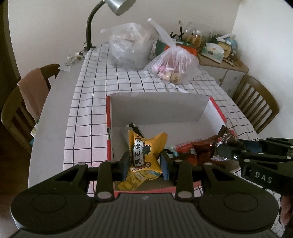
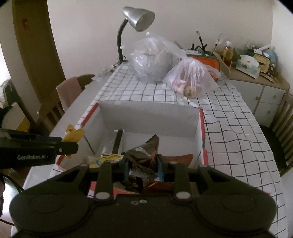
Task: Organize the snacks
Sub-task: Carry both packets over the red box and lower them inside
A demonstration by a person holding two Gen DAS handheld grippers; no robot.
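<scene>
My left gripper (image 1: pixel 145 163) is shut on a yellow snack packet (image 1: pixel 146 152) and holds it over the near left part of the red-edged cardboard box (image 1: pixel 157 109). In the right wrist view that yellow snack packet (image 2: pixel 73 134) shows at the left, beside the box's left wall. My right gripper (image 2: pixel 143 167) is shut on a dark brown snack packet (image 2: pixel 143 155) above the box's (image 2: pixel 150 117) near end. From the left wrist view the brown snack packet (image 1: pixel 222 139) sticks out of the right gripper (image 1: pixel 227 146) at the right. Other packets (image 1: pixel 194 150) lie inside the box.
Two clear plastic bags (image 1: pixel 128 45) (image 1: pixel 174 64) stand on the checked tablecloth (image 1: pixel 91 109) behind the box, by a desk lamp (image 1: pixel 117 7). Wooden chairs (image 1: pixel 22 102) (image 1: pixel 256 102) flank the table. A cluttered sideboard (image 1: pixel 219 55) fills the far right corner.
</scene>
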